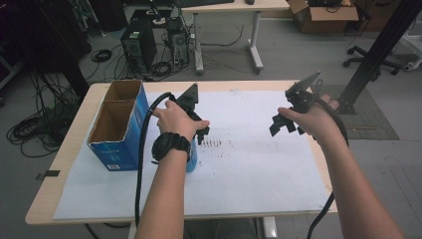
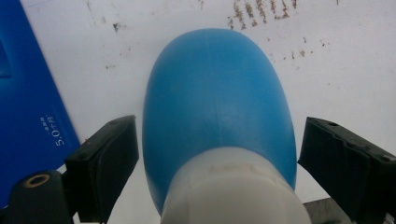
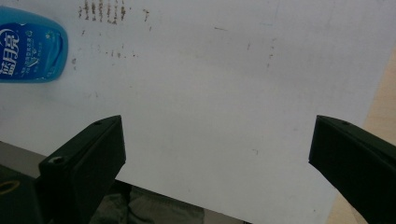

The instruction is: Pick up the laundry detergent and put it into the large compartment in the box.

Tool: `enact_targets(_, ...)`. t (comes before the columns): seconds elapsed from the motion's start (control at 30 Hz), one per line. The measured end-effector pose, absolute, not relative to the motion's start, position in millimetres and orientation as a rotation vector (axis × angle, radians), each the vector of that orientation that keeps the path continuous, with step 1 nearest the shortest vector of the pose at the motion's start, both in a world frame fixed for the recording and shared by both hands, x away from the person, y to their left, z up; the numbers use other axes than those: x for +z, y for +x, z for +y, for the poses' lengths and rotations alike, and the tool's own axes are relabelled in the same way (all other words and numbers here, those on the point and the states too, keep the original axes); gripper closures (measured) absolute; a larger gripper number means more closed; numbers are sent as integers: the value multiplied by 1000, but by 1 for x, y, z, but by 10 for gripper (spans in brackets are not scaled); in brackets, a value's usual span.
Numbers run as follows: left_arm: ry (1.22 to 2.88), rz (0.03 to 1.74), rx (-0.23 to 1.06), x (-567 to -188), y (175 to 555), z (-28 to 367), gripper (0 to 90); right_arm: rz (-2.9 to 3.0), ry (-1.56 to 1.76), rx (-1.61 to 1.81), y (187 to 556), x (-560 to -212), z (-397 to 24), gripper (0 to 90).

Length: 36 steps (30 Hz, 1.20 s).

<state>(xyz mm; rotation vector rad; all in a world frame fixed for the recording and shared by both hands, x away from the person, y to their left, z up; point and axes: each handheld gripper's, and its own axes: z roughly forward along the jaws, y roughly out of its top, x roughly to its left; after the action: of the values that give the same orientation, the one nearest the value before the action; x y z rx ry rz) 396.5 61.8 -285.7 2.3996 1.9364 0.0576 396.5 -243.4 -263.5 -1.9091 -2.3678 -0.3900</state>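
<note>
A blue bottle with a white cap stands on the white paper, seen from above in the left gripper view. My left gripper is open, with one jaw on each side of the bottle's body and a thin gap at both sides. In the high view the bottle peeks out beneath the left wrist, below the left gripper. My right gripper hovers open over the paper at the right, holding nothing. The right gripper view puts the bottle's label at the top left, far from that gripper.
An open blue cardboard box stands at the table's left, close to the bottle, and its blue side is just left of the jaws. White paper with brown marks covers the tabletop. The table's right edge is near the right gripper.
</note>
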Motion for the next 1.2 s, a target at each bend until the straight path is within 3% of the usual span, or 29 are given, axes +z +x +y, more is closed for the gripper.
enact_targets(1.2, 2422, 1957, 93, -285, 400, 61, 285, -2360, -1910, -382, 397, -268, -244, 38)
